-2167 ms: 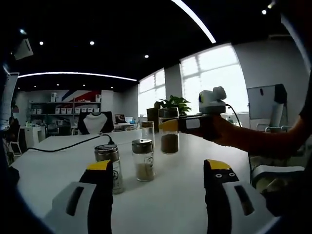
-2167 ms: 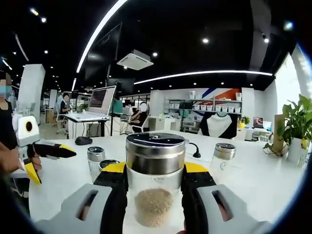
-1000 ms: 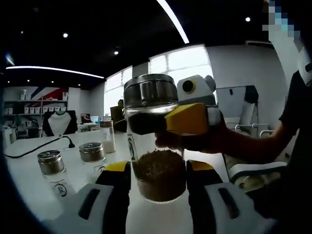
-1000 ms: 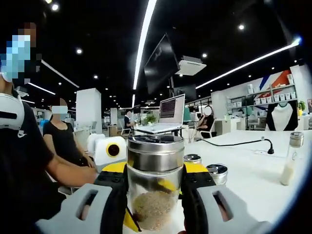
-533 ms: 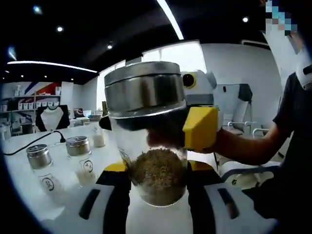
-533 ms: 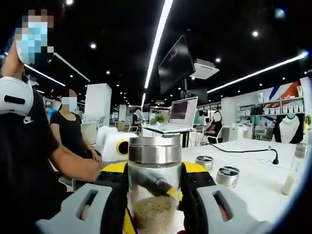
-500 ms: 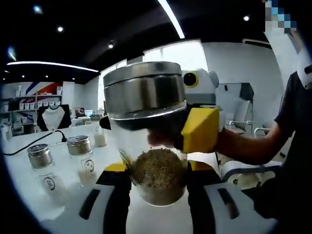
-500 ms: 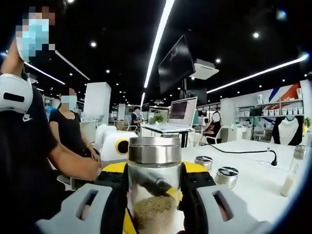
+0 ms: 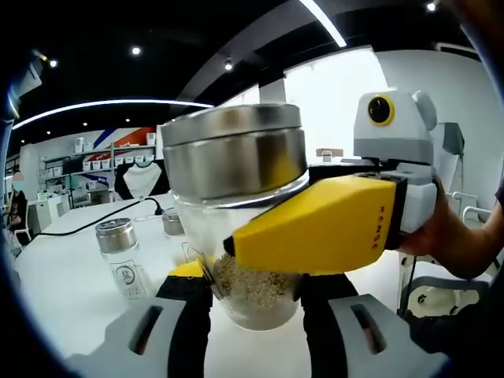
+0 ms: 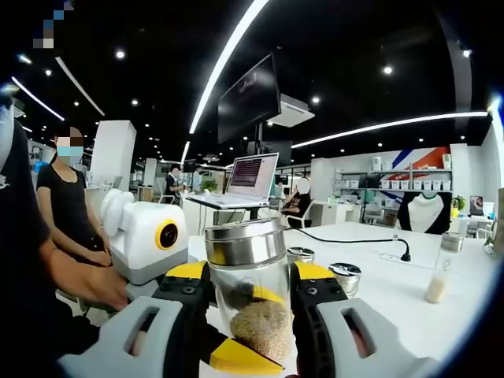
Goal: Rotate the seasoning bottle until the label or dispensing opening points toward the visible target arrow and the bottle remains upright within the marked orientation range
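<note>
Left gripper view: big open-plan office w/ dark ceiling, strip lights, bright window at back. White counter point(image 9: 71, 276) runs under everything; black cable point(image 9: 94, 222) trails across it twd shelving on the far wall.

Right gripper view: same counter point(image 10: 394, 291), a laptop point(image 10: 248, 177) on a far desk, a monitor point(image 10: 248, 98) hung from the ceiling, seated people beyond. Person's arm at left edge, cut off by frame.

Seasoning bottle point(image 9: 236, 205) is up close in left gripper view, glass w/ steel cap, tilted a bit in frame, lower part holding brownish granules. It sits between the left claw point(image 9: 256, 291) fingers, which stand close at each side of the glass base; can't tell if they actually press it, as right claw's yellow finger crosses in front and hides that area. Right claw point(image 9: 315, 224) reaches in from the right, hand behind it partly cut off.

In right gripper view the bottle point(image 10: 248, 291) stands between right claw point(image 10: 248, 287) fingers, both clenched on the glass, held off the counter. Left claw point(image 10: 236, 356) shows below/behind, yellow tip blurred through the glass. No label readable on the bottle.

Smaller jars: two steel-capped shakers point(image 9: 122, 256) on counter left of the bottle, one w/ a small label, contents unclear. A tall slim bottle point(image 10: 441, 272) w/ pale powder stands well apart at right.
</note>
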`<state>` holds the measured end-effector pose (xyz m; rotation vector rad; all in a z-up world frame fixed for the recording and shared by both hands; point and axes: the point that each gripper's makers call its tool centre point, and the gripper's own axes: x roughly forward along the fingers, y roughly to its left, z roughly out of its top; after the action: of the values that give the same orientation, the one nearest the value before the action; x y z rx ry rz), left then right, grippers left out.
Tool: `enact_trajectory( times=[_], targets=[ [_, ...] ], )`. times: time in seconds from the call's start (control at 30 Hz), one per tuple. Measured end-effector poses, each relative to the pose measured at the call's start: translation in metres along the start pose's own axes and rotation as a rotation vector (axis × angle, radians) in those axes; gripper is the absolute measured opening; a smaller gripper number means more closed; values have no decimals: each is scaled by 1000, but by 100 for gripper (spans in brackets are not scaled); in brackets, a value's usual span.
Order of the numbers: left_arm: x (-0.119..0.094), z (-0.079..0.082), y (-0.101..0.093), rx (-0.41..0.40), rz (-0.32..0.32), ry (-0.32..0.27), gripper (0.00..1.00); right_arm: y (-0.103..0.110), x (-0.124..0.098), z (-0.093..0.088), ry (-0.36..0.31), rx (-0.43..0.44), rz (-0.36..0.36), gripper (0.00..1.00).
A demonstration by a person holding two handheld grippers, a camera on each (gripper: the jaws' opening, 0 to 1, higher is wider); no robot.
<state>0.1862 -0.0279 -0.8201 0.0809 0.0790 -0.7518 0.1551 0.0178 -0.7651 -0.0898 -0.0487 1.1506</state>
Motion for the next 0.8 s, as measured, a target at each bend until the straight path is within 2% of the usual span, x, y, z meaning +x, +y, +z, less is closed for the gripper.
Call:
enact_trajectory(
  times=[0.1,0.2,0.3,0.33,0.43,0.57,0.7,0.8],
  targets=[
    [-4,3,-3,22,-48,-25,46,-2,-3,3,-14,26,7,38],
    [-8,12,-8,69,-121,-66,46,-1,-10,11,-54,106,82,37],
    [-11,21,-14,-16,-220,-113,45,-1,-16,16,-94,160,138,37],
    [-10,22,-18,-30,-256,-117,45,1,-19,17,-108,164,177,37],
    [-5,22,-25,18,-286,-114,46,4,-22,15,-99,142,199,37],
    [0,21,-29,-2,-328,-121,46,4,-26,13,-94,132,214,37],
    [4,22,-28,-27,-277,-120,46,1,-26,13,-108,162,195,38],
    [6,21,-19,-36,-182,-112,46,-3,-22,13,-98,117,138,38]
  ],
)
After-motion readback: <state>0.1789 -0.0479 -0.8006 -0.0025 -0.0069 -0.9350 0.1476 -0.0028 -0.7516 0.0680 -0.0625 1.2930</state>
